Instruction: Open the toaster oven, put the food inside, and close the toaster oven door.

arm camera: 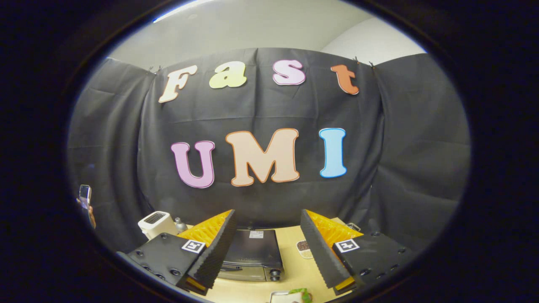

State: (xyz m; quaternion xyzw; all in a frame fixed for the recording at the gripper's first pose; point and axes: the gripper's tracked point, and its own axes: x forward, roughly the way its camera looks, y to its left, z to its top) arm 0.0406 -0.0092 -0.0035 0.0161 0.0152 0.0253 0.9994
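A dark toaster oven (252, 256) stands on the light wooden table (290, 275), seen from above between and beyond my two fingers; its door looks shut, with a knob at its front right corner. My gripper (268, 252) hangs high above the table, open, with nothing between its fingers. Nearest me, just below the fingertips, a small white dish (283, 297) carries a piece of food with something green (301, 293). A small patterned plate or coaster (304, 248) lies to the right of the oven.
A white pop-up toaster (156, 223) and a small grey shaker (180, 225) stand behind the left finger. At the far left a hand holds up a phone (85, 196). Black cloth walls close the booth behind the table.
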